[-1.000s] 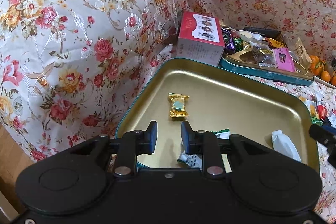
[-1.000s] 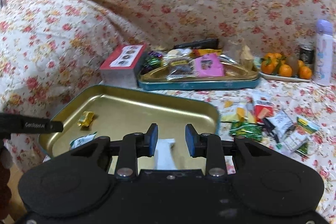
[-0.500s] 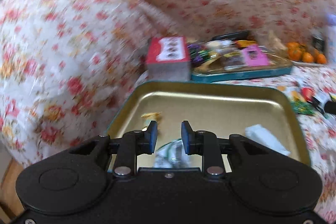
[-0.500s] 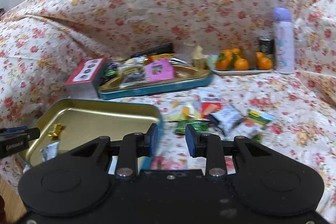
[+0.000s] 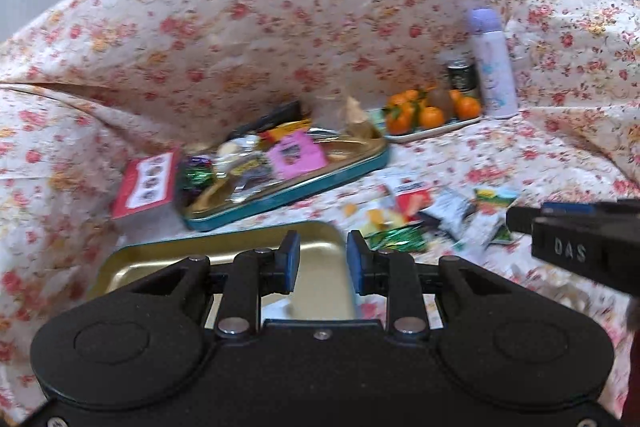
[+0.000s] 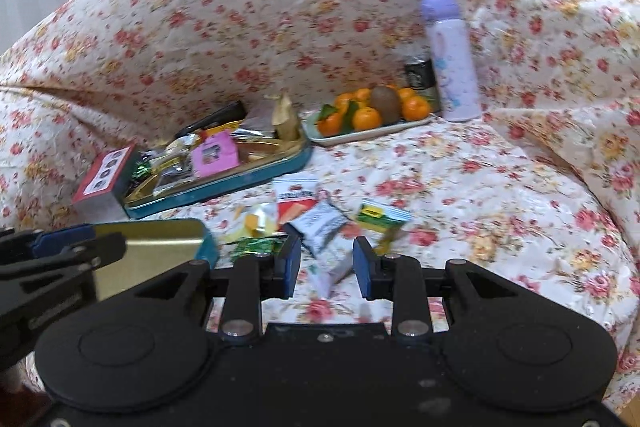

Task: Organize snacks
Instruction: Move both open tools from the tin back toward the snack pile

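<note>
Loose snack packets (image 6: 320, 223) lay scattered on the flowered sofa cover (image 6: 480, 187), just right of the gold tray (image 5: 224, 259). The left tool (image 5: 319, 263) hung over that tray's right end, jaws opening, nothing between them. The right tool (image 6: 326, 263) stood apart and empty above the packets. Behind were a full teal tray (image 6: 224, 183), a red box (image 6: 104, 179), a fruit plate (image 6: 368, 137) and a lilac bottle (image 6: 452, 59).

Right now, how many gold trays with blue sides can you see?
2. The near tray sits at the front left by the loose snack packets. The far tray, heaped with sweets, lies behind it beside the red box.
</note>
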Demonstrator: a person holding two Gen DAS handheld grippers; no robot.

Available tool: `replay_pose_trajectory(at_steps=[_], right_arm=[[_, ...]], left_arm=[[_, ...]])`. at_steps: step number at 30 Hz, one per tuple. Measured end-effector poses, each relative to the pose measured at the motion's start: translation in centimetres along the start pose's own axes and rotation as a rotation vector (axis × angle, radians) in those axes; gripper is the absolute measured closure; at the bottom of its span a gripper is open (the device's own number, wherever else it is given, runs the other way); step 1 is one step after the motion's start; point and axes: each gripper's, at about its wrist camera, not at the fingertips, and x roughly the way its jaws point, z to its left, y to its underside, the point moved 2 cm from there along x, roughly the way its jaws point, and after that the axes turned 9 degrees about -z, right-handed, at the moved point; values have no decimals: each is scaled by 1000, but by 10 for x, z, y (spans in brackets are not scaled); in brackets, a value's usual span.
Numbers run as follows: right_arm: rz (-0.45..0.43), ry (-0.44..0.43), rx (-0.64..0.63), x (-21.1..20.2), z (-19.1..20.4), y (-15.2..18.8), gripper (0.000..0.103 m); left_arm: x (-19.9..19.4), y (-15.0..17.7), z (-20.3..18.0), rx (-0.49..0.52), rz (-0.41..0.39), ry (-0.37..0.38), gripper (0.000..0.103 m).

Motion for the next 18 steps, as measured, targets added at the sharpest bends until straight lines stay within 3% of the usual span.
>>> replay_pose_trajectory(at_steps=[11, 18], right_arm=[[10, 60, 102, 6, -56, 4, 71], [-12, 67, 101, 8, -69, -2, 71]], left_arm=[[56, -8, -23, 8, 24, 144, 66], [103, -28, -16, 66, -9, 113, 66]])
